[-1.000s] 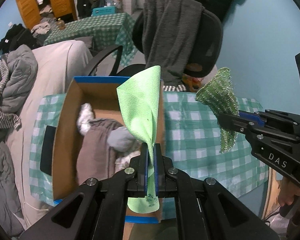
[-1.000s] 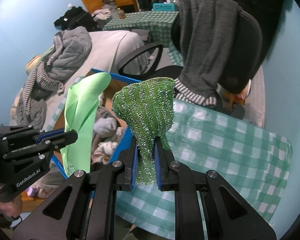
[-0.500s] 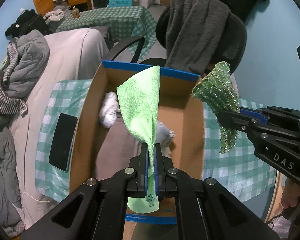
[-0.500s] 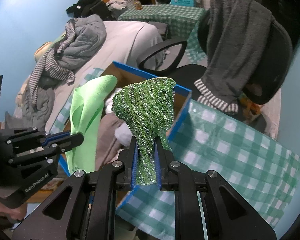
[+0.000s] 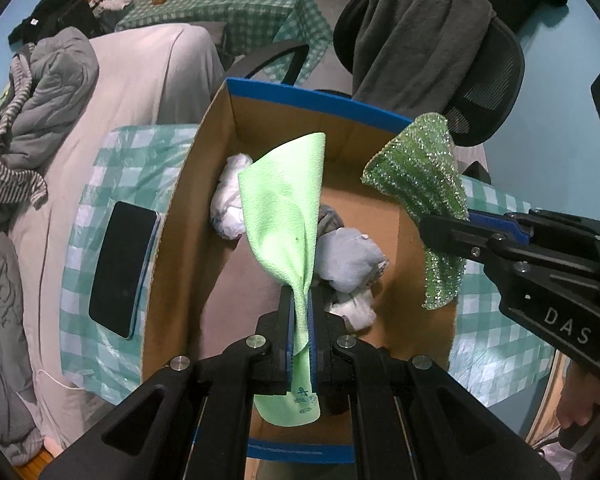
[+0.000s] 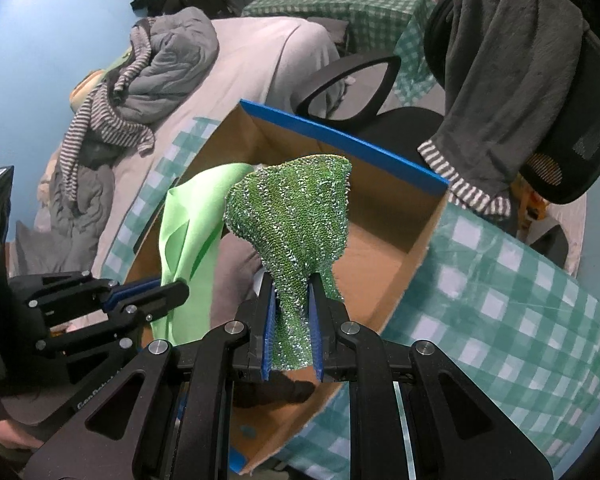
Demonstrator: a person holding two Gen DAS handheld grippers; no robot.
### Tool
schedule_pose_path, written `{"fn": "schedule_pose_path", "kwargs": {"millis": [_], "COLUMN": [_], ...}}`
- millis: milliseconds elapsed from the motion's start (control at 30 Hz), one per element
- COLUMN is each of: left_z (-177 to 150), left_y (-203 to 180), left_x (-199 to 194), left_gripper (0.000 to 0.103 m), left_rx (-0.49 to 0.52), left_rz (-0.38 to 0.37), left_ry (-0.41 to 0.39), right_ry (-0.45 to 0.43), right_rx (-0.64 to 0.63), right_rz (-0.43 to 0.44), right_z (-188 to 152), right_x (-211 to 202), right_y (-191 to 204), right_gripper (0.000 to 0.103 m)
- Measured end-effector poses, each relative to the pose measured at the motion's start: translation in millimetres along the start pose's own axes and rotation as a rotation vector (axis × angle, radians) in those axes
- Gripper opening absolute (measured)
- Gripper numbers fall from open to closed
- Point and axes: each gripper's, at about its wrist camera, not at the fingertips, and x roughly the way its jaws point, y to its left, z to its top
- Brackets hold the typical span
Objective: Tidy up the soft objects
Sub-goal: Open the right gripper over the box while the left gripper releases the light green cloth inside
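Note:
My left gripper (image 5: 300, 300) is shut on a light green microfibre cloth (image 5: 288, 216) and holds it over the open cardboard box (image 5: 172, 240). My right gripper (image 6: 292, 292) is shut on a sparkly dark green scrubbing cloth (image 6: 296, 224) and holds it over the box's right side (image 6: 412, 264). The scrubbing cloth (image 5: 420, 176) and the right gripper (image 5: 428, 226) also show in the left wrist view. The light green cloth (image 6: 188, 232) and the left gripper (image 6: 180, 292) show in the right wrist view. Inside the box lie white and grey balled socks (image 5: 348, 256) and a brownish garment (image 5: 240, 280).
The box stands on a green checked tablecloth (image 6: 500, 300). A black phone (image 5: 122, 268) lies left of the box. Behind it is an office chair (image 5: 488, 80) draped with a grey towel (image 5: 412, 32). A bed with piled clothes (image 5: 40, 92) is at the left.
Both grippers have moved left and forward with their cloths, from beside the box's right wall to over its inside. Both stay shut.

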Motion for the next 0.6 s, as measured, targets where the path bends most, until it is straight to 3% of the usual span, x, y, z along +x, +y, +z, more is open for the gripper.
{"fn": "schedule_pose_path", "kwargs": {"millis": [100,167,267,367,600], "left_z": [0,-1,-2,-4,-9], "left_y": [3,5,5,6,9], "left_x": [5,4,-1,-6,-21], "left_gripper": [0.013,0.028,0.036,0.039,0.041], "left_rx": [-0.004,-0.008,-0.005,-0.002,-0.011], "left_rz": [-0.009,-0.007,-0.009,-0.002,0.014], "left_ry": [0.023,0.023,0.007,0.001,-0.010], "right_ry": [0.000,0.000,-0.002,-0.009,-0.034], "right_rx": [-0.002,0.000,-0.003,-0.007,-0.009], "right_rz": [-0.009,-0.015,-0.028,-0.048,-0.081], "right_z": [2,3,4,4,2], "right_x": [2,2,1,-3,-20], "right_y": [1,3,5,5,8], "right_gripper": [0.019,0.030,0.036,0.045,0.053]}}
